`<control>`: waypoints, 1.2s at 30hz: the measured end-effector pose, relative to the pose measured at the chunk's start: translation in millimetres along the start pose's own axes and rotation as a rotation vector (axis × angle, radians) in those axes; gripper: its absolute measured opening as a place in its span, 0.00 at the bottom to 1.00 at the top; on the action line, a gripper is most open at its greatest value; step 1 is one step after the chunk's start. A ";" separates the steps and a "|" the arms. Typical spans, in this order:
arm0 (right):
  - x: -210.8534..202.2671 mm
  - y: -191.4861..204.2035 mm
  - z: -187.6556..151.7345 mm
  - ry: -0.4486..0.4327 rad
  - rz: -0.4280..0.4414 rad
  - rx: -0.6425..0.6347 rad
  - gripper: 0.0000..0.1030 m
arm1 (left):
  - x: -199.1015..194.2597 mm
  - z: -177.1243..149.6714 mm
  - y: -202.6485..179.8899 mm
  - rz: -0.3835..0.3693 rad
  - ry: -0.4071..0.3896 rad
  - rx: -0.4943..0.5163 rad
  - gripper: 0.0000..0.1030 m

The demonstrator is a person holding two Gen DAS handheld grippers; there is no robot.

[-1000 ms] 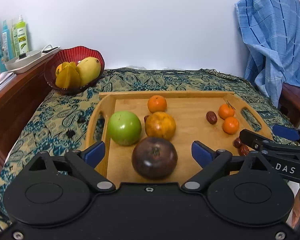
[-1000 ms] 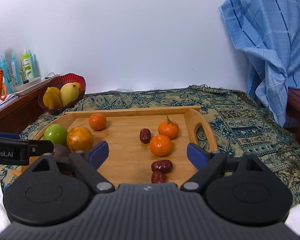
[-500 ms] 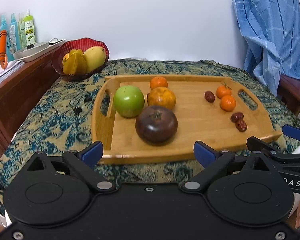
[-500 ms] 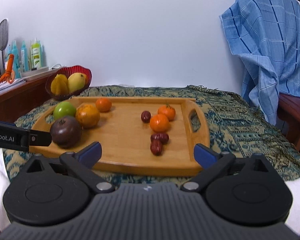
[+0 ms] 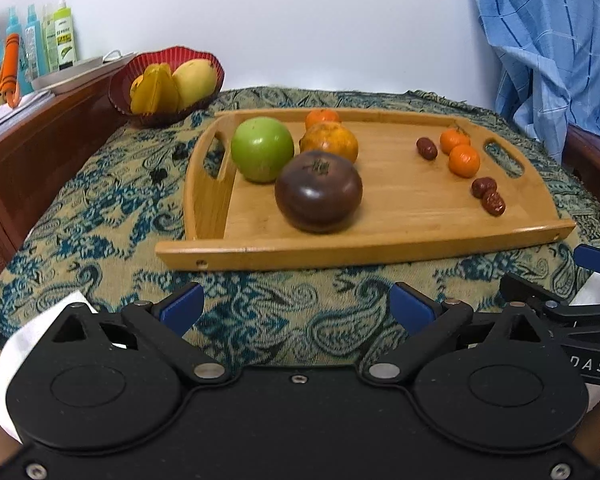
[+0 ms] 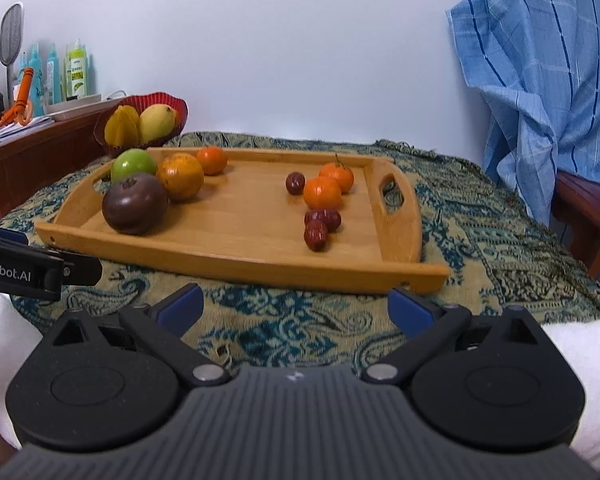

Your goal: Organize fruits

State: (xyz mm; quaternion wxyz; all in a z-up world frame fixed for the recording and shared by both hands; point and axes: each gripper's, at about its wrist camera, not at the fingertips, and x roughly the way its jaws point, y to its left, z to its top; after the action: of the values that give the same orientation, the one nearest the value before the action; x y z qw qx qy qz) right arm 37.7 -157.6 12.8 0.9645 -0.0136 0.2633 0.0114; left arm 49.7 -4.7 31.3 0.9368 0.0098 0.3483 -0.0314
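Left wrist view: the left tongs (image 5: 296,306) now sit back from the wooden tray (image 5: 340,246), over the patterned cloth (image 5: 80,208) on the desk, whereas a second ago their blue pads flanked the dark purple fruit (image 5: 318,190) on the tray. Their jaws stand wide, with nothing between them. The purple fruit sits at the tray's left part, touching or nearly touching the green apple (image 5: 262,148) and the large orange (image 5: 329,141), with a small orange (image 5: 322,117) behind. At the right part lie two small tangerines (image 5: 464,160) and three red dates (image 5: 488,196). The red bowl (image 5: 124,100) with a mango and a starfruit stands beyond the tray's left corner.

Right wrist view: the right tongs (image 6: 295,304) have likewise pulled back and sunk, from above the dates to just short of the tray's near rim. Their jaws are wide and empty. The left tongs' finger shows at the left edge, clear of the tray.

My reading: with big fruits grouped left and small ones right, and both tongs withdrawn empty, the sorting looks finished or close to it.
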 end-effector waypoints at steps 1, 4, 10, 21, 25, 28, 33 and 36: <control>0.6 -0.7 -1.2 0.004 -0.001 0.003 1.00 | 2.1 -1.8 0.5 0.004 0.006 -0.001 0.97; 2.5 -0.9 -3.4 0.016 -0.013 0.003 1.00 | 7.5 -5.8 0.8 0.016 0.020 -0.003 0.97; 6.6 0.2 -7.7 0.040 -0.023 -0.006 1.00 | 14.8 -10.2 0.3 0.017 0.042 -0.007 0.97; 16.3 0.5 -12.0 0.078 -0.052 -0.006 1.00 | 24.8 -13.5 0.3 0.028 0.073 -0.013 1.00; 19.3 0.8 -12.0 0.086 -0.054 -0.005 1.00 | 26.7 -13.6 -2.0 0.035 0.083 0.004 1.00; 19.9 1.0 -12.0 0.089 -0.054 -0.004 1.00 | 28.8 -12.3 -1.6 0.034 0.095 0.001 1.00; 21.7 0.7 -11.5 0.094 -0.054 0.003 1.00 | 29.9 -12.1 -0.6 0.032 0.100 -0.004 1.00; 22.3 1.3 -11.7 0.095 -0.055 0.002 1.00 | 30.3 -12.5 -1.0 0.035 0.097 -0.005 1.00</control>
State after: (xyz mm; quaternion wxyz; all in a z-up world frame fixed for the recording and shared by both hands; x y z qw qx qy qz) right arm 50.9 -156.4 -8.6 0.9509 -0.0206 0.3085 -0.0162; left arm 64.5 -6.8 2.1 0.9192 0.0148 0.3933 -0.0138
